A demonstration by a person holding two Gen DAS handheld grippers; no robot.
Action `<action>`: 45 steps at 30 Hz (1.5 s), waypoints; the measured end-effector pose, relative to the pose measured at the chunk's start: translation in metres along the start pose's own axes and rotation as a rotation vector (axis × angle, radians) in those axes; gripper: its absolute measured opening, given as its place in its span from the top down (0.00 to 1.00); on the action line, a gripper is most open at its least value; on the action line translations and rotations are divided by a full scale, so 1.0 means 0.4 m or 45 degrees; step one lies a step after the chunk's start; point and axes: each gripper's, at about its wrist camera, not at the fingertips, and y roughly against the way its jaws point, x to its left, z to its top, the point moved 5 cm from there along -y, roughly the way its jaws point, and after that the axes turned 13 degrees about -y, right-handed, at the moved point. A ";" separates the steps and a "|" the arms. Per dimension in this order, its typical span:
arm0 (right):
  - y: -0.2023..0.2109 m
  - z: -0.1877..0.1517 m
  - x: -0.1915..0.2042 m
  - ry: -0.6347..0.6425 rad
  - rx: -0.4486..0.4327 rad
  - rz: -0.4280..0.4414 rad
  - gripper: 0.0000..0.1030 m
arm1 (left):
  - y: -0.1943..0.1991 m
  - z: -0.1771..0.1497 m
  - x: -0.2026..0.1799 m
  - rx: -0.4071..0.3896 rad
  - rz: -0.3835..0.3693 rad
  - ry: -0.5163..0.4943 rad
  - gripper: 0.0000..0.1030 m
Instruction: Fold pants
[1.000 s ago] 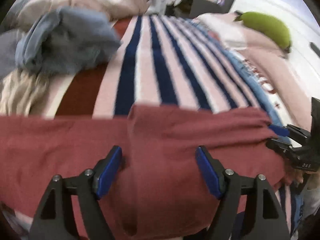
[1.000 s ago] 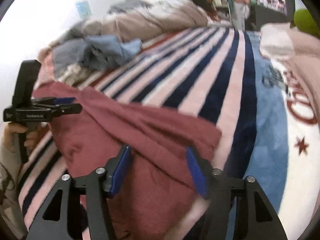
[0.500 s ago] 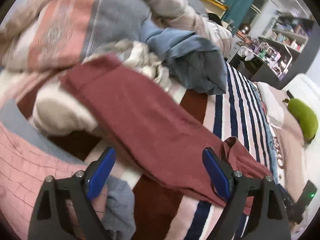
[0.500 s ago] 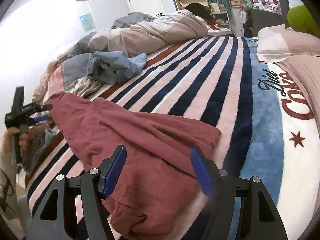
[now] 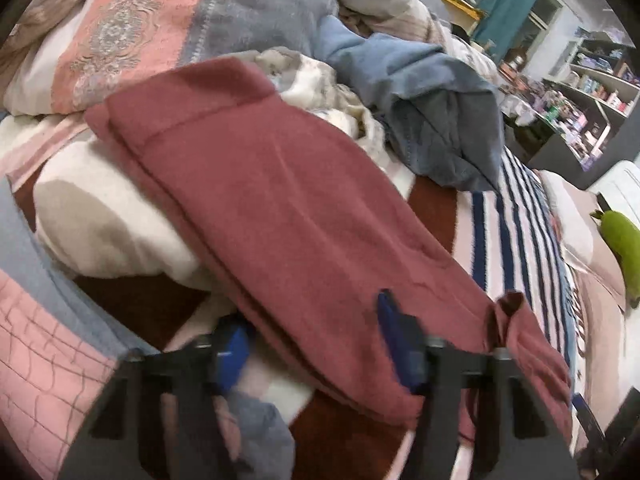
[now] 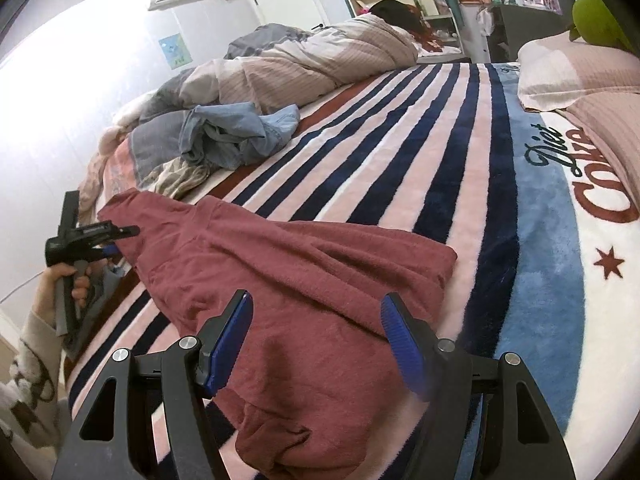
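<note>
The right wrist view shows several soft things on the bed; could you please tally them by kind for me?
Dark red pants: 1
Blue denim garment: 1
Striped blanket: 1
Rumpled quilt: 1
Pillows: 2
Green plush toy: 1
Total: 7

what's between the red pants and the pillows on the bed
In the right wrist view, only the striped blanket lies between the red pants and the pillows: navy and pink stripes, then its blue band and white lettered part. Nothing sits on that stretch.
</note>
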 end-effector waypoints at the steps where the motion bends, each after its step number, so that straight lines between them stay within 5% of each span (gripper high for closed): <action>1: 0.000 0.001 -0.002 -0.001 -0.001 0.000 0.39 | 0.004 0.001 0.002 -0.014 0.012 0.005 0.71; 4: -0.001 0.002 -0.006 -0.012 -0.003 -0.003 0.39 | 0.044 0.012 -0.020 -0.094 0.041 -0.065 0.84; 9: -0.003 0.001 -0.011 -0.035 0.000 0.007 0.39 | 0.054 0.033 -0.051 -0.130 0.026 -0.108 0.86; 14: 0.001 0.004 -0.015 -0.054 -0.003 0.020 0.39 | 0.053 0.021 -0.045 -0.082 0.007 -0.063 0.85; 16: 0.001 0.006 -0.016 -0.062 -0.003 0.025 0.39 | 0.047 0.002 -0.042 -0.040 -0.053 -0.026 0.74; 23: -0.005 0.006 -0.015 -0.078 0.007 0.036 0.39 | 0.034 -0.012 -0.085 -0.036 -0.096 -0.076 0.74; 25: -0.005 0.006 -0.016 -0.078 0.008 0.037 0.39 | 0.036 -0.011 -0.098 -0.049 -0.115 -0.090 0.89; 32: -0.004 0.006 -0.024 -0.118 0.010 0.064 0.39 | 0.050 0.049 -0.118 -0.165 -0.024 -0.157 0.89; 37: -0.006 0.005 -0.025 -0.118 0.013 0.064 0.39 | 0.024 0.060 -0.091 -0.155 0.023 -0.143 0.91; 45: 0.016 0.017 -0.037 -0.147 -0.027 0.083 0.39 | 0.131 0.071 -0.283 -0.310 -0.120 -0.411 0.98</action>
